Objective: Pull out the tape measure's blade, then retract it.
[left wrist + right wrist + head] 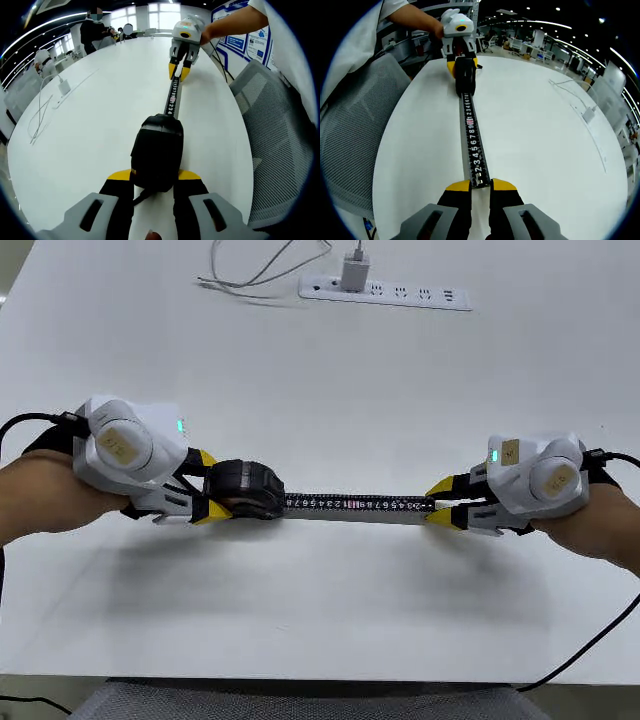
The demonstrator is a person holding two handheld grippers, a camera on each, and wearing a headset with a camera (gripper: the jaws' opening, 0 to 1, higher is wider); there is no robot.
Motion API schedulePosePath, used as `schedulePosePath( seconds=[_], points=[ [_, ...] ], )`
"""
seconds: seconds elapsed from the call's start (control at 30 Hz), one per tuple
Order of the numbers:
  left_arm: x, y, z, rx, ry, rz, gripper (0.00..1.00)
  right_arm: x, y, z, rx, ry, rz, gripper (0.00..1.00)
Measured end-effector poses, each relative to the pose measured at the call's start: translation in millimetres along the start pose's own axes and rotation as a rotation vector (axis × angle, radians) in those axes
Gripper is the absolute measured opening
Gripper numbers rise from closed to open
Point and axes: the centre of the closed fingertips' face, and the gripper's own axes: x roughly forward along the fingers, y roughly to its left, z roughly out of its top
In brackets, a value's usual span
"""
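On the white table [330, 360], the tape measure [245, 489] is pinched by the jaws of the left gripper [211, 485]. Its extended blade [355, 504] is clamped at the tip by the jaws of the right gripper [438, 502].

left claw [155, 175] clamped on a black tape measure [157, 150] on a white bench [100, 125]
its blade [172, 97] runs straight ahead across the bench to the right claw [180, 71], whose yellow tips pinch the far end.
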Motion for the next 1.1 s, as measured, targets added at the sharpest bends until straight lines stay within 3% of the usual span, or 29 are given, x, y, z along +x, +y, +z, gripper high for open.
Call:
schedulePosePath(
  seconds=[1.1],
  points=[
    [0.5,-0.6,1.4,0.004,0.0,-0.002,0.25,-25.1,-6.7,-43.2,0.02,0.072,-0.011,0.08]
  ],
)
